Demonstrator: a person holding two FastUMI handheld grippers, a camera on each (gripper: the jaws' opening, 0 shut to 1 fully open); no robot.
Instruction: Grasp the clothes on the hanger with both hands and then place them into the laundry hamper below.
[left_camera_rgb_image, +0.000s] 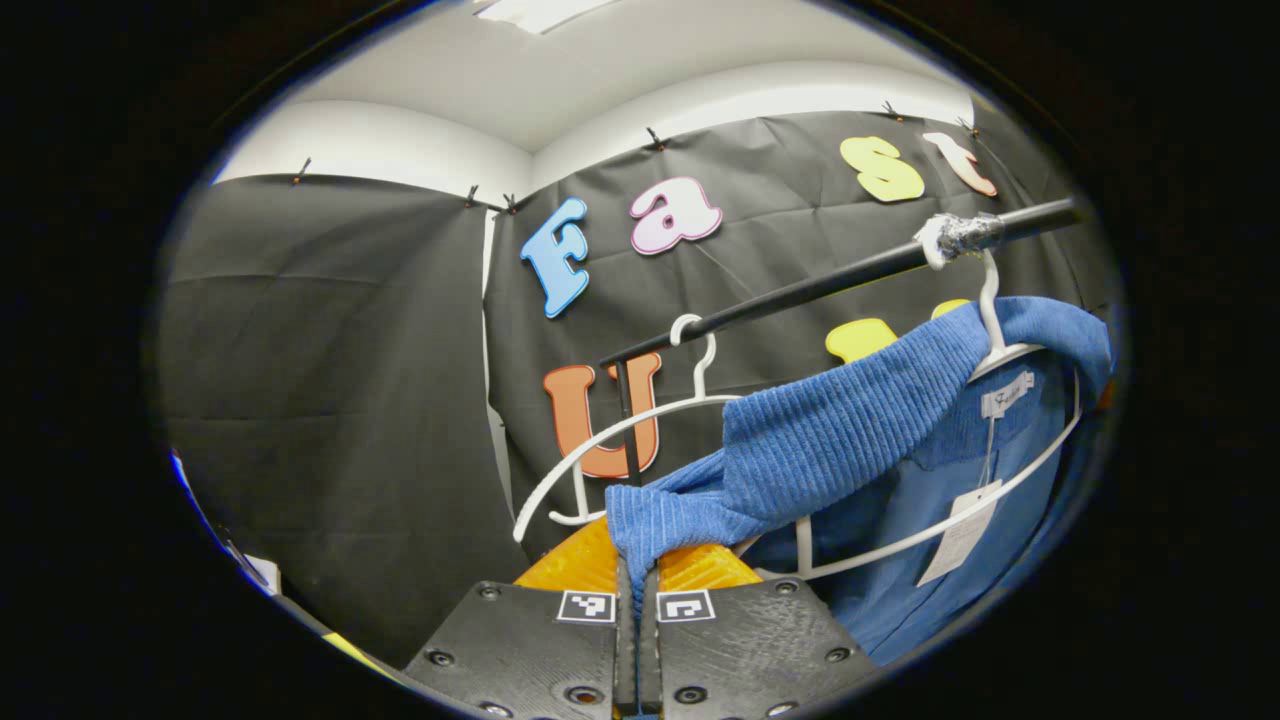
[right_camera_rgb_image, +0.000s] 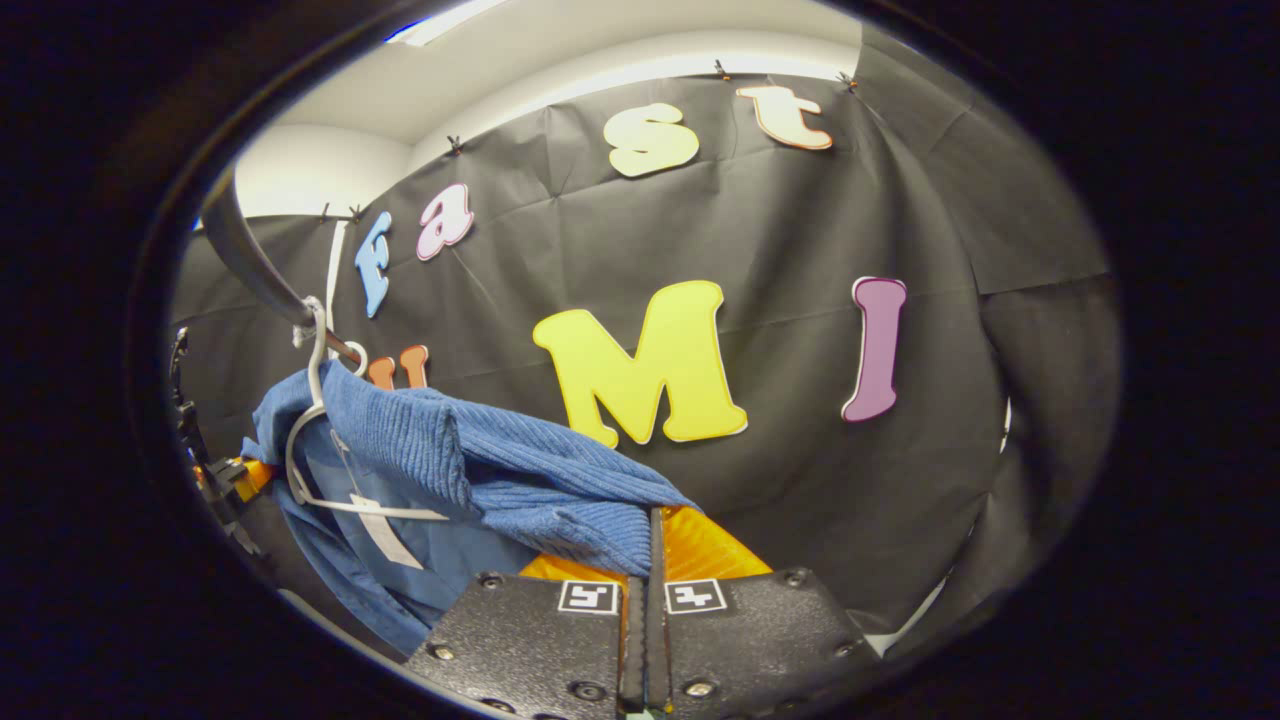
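Left claw (left_camera_rgb_image: 637, 575) was clenched on a fold of the blue garment (left_camera_rgb_image: 850, 420), both fingers pressed together with the cloth pinched between them and bunched just above the tips. Right claw (right_camera_rgb_image: 645, 555) was likewise clenched on the opposite end of the same garment (right_camera_rgb_image: 520, 480), the cloth drawn down into the closed fingers. The garment was a blue knit with fine vertical ribbing, thick and soft-looking; the ribbed part ran as a stretched band from each claw up toward the neck. Below the ribbed band the inner fabric looked smoother and a shade darker. A small white label sat at the neck and a pale paper tag (left_camera_rgb_image: 962, 530) hung from it on a thin string, dangling in front of the inner fabric. The garment hung on a white hanger (left_camera_rgb_image: 990, 300), whose hook was over a black rail (left_camera_rgb_image: 800, 290); the hook sat beside a patch of silvery tape wrapped around the rail. In the left gripper view the hanger's lower bar curved out below the cloth, uncovered. A second white hanger (left_camera_rgb_image: 640, 420), bare, hung farther along the rail, near its upright post. In the right gripper view the garment drooped from the hanger (right_camera_rgb_image: 315, 400) down to the claw, with the tag lying against the inner side.
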